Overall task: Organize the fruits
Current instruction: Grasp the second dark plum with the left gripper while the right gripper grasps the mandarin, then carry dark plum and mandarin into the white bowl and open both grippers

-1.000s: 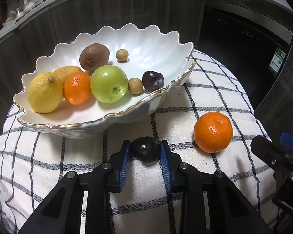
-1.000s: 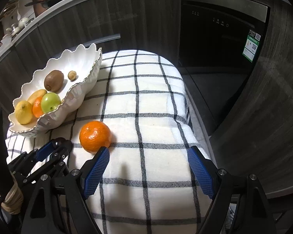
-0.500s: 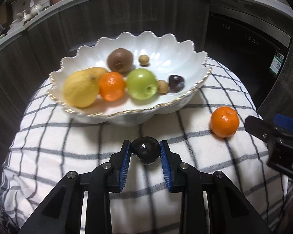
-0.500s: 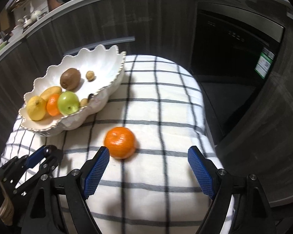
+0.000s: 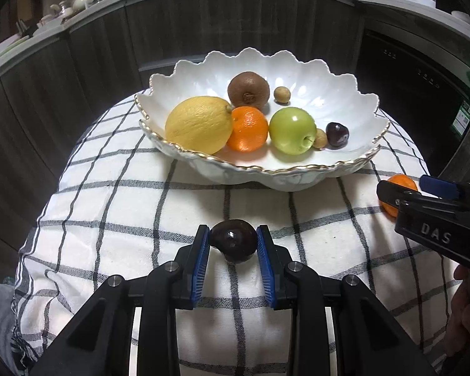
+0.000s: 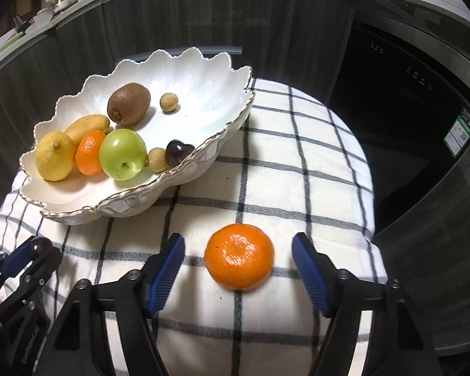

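My left gripper point(image 5: 233, 244) is shut on a dark plum point(image 5: 234, 240) and holds it above the checked cloth, in front of the white scalloped bowl point(image 5: 300, 179). The bowl holds a lemon point(image 5: 199, 124), a small orange point(image 5: 247, 128), a green apple point(image 5: 292, 130), a kiwi point(image 5: 248, 89), a dark plum point(image 5: 336, 134) and two small brown fruits. My right gripper point(image 6: 238, 266) is open, its jaws on either side of a loose orange point(image 6: 238, 256) on the cloth, not touching it. The left gripper with its plum also shows in the right wrist view point(image 6: 36, 250).
The checked cloth point(image 6: 297, 172) covers a small rounded table that drops off on all sides. Dark cabinets point(image 5: 94, 62) and a black appliance point(image 6: 391, 100) stand close behind. A counter with bottles and crockery point(image 5: 62, 3) runs above them.
My left gripper has risen and pulled back from the bowl with the plum in it. My right gripper has moved in until the loose orange lies between its open jaws.
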Action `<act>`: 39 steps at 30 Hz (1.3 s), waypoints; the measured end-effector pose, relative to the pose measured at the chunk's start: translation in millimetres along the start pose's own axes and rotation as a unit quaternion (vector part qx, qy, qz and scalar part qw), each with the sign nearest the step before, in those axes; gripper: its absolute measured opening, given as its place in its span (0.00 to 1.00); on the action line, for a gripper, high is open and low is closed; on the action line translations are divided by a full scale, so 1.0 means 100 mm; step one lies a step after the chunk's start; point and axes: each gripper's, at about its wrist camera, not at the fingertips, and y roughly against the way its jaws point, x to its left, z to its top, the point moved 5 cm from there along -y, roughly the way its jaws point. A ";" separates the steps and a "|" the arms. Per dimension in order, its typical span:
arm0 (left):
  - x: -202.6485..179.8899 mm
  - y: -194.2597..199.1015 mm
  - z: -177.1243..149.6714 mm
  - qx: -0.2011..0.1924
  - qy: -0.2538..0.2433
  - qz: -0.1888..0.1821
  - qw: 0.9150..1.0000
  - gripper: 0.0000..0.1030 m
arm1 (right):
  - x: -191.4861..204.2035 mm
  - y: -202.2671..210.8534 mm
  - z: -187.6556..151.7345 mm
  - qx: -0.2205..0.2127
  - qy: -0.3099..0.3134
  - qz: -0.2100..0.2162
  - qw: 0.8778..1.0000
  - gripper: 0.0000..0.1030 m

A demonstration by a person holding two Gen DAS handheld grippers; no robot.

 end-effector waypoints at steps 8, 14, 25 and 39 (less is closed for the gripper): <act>0.02 0.00 0.01 0.001 0.005 -0.002 1.000 0.29 | -0.01 -0.19 -0.07 0.029 -0.012 0.008 0.999 0.49; 0.00 0.03 0.00 0.000 0.002 -0.002 1.000 0.29 | -0.01 -0.16 -0.09 0.025 -0.016 0.019 0.999 0.45; 0.00 0.32 0.08 -0.023 -0.002 -0.009 1.000 0.29 | 0.04 0.30 -0.01 -0.010 -0.022 0.032 0.999 0.45; 0.13 0.40 0.80 -0.066 0.003 -0.022 0.998 0.29 | 0.30 0.57 0.74 -0.071 0.005 0.053 0.996 0.45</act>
